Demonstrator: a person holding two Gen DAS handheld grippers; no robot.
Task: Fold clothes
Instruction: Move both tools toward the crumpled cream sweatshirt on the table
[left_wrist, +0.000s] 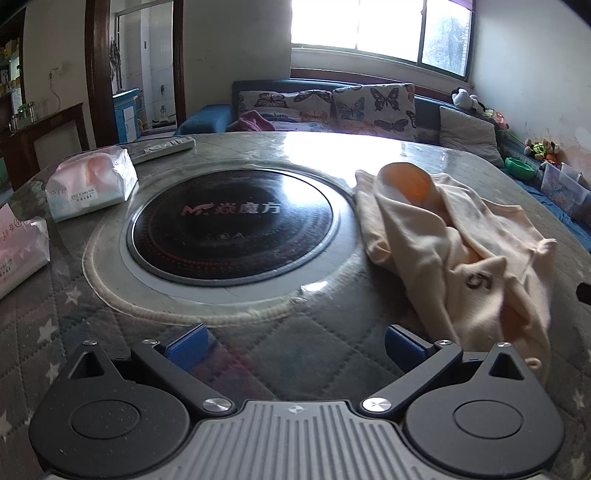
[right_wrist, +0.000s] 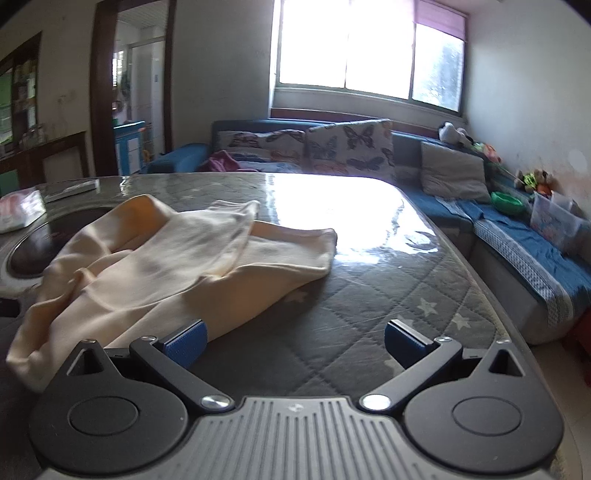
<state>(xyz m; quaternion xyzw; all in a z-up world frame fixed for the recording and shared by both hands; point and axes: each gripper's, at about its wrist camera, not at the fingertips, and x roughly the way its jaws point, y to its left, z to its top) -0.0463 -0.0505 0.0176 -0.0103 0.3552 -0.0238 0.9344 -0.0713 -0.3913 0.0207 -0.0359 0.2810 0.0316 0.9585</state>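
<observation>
A crumpled cream garment (left_wrist: 454, 240) with a dark number print and an orange inner lining lies on the quilted table, right of the round black cooktop. In the right wrist view the garment (right_wrist: 155, 266) lies ahead and to the left. My left gripper (left_wrist: 295, 347) is open and empty, low over the table, with the garment's near edge just beside its right finger. My right gripper (right_wrist: 295, 345) is open and empty, with the garment's edge touching or just behind its left fingertip (right_wrist: 186, 341).
A round black induction cooktop (left_wrist: 232, 229) is set in the table (left_wrist: 332, 155). Two tissue packs (left_wrist: 92, 182) and a remote (left_wrist: 162, 147) lie at the left. A sofa with butterfly cushions (right_wrist: 332, 151) and toys stands behind and to the right of the table edge.
</observation>
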